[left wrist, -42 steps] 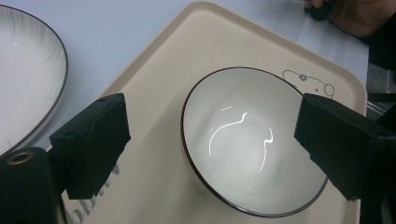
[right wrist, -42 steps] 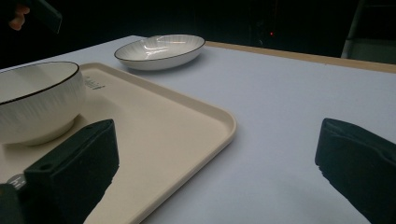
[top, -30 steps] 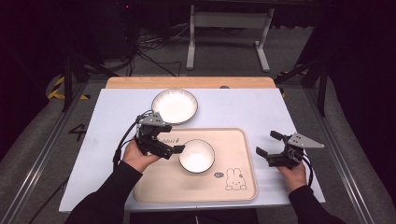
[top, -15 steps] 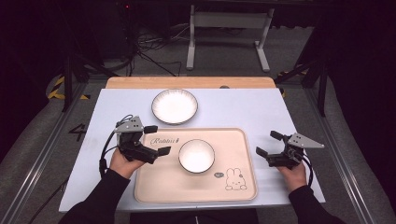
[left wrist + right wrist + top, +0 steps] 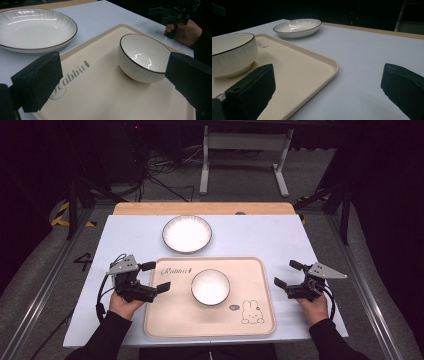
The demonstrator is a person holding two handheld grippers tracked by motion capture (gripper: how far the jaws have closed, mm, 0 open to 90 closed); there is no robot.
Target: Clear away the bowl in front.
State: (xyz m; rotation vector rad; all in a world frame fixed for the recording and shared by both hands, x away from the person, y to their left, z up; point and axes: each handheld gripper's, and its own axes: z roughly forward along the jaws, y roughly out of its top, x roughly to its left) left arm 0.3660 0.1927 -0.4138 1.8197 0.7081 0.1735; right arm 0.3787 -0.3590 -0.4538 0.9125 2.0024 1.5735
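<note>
A white bowl (image 5: 210,287) (image 5: 143,57) (image 5: 229,53) stands upright in the middle of a beige tray (image 5: 165,320) (image 5: 100,87) (image 5: 307,65) marked "Rabbit". Behind the tray, a white plate (image 5: 187,233) (image 5: 32,28) (image 5: 298,26) rests on the table. My left gripper (image 5: 156,276) (image 5: 113,82) is open over the tray's left edge, a hand's width left of the bowl, and holds nothing. My right gripper (image 5: 285,273) (image 5: 329,92) is open and empty over the bare table, just right of the tray. It appears far off in the left gripper view as the right gripper (image 5: 175,13).
The pale blue table top (image 5: 270,237) has a wooden strip (image 5: 200,208) along its far edge. Beyond it lie a dark floor with cables (image 5: 155,170) and a metal stand (image 5: 245,150). A rabbit drawing (image 5: 251,312) marks the tray's front right corner.
My left gripper has drawn back leftward from beside the bowl to the tray's left edge. The bowl stays in place on the tray. The right gripper has not moved.
</note>
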